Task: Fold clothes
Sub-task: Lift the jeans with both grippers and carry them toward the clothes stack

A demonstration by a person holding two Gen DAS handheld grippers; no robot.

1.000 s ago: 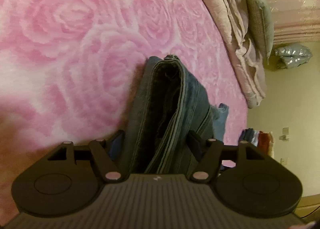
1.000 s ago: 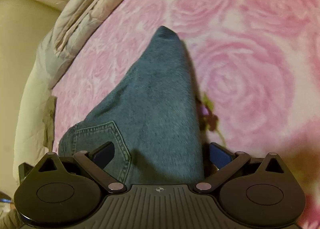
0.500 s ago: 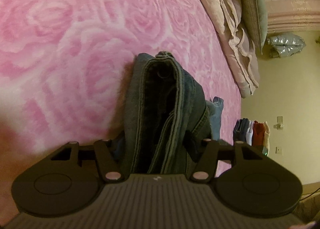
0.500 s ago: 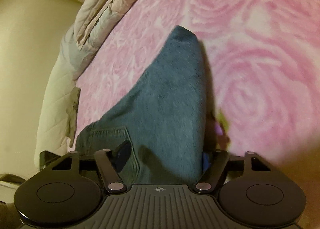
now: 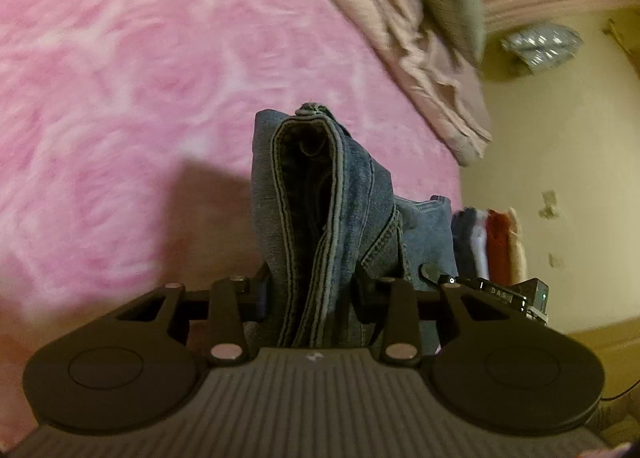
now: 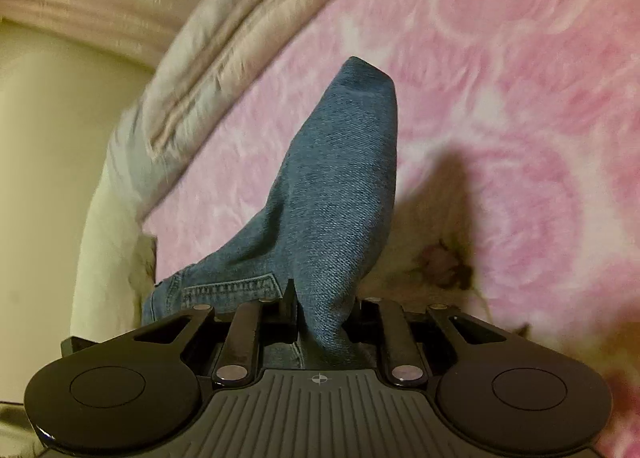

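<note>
Both wrist cameras look down close along their fingers, sharing the jeans and pink blanket.

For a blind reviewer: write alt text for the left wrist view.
The left gripper is closing on a bunched fold of blue denim jeans whose stitched hem edges run up between its black fingers. The jeans rise over a fuzzy pink rose-patterned blanket, with a rumpled beige quilt at the far edge and a stack of folded clothes to the right.
</note>
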